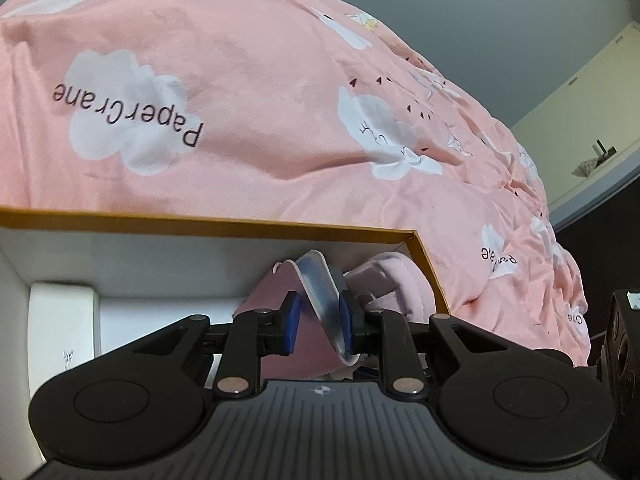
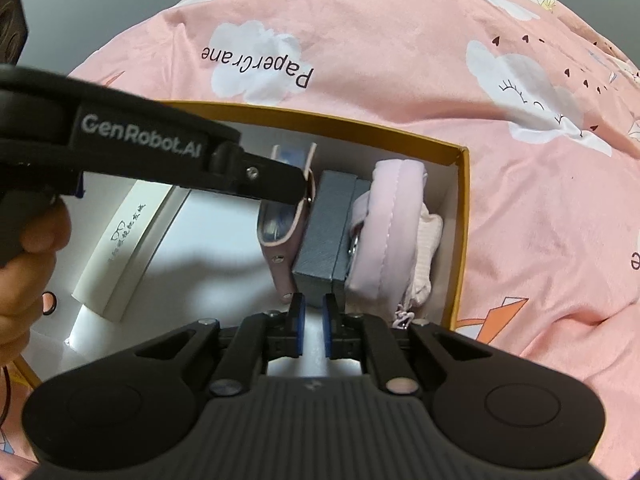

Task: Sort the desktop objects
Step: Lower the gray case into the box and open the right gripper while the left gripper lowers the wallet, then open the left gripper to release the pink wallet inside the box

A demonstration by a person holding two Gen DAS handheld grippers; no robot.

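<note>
Pink cloud-print quilt [image 1: 260, 128]

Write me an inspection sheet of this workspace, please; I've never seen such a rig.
Surface: pink cloud-printed bedspread, wrinkled.
Job's things: orange-rimmed cardboard box, open, holding a white long box, grey ribbed box, pink padded pouch and cream knitted cloth; a pink clear-windowed case stands beside the grey ribbed box.
Clutter: nothing seen.
Grippers: left gripper shut on the case; right gripper shut, empty.
Cables: thin dark cord at the picture's edge.
Surroundings: grey wall, cream cabinet; a hand holds the left gripper.
</note>
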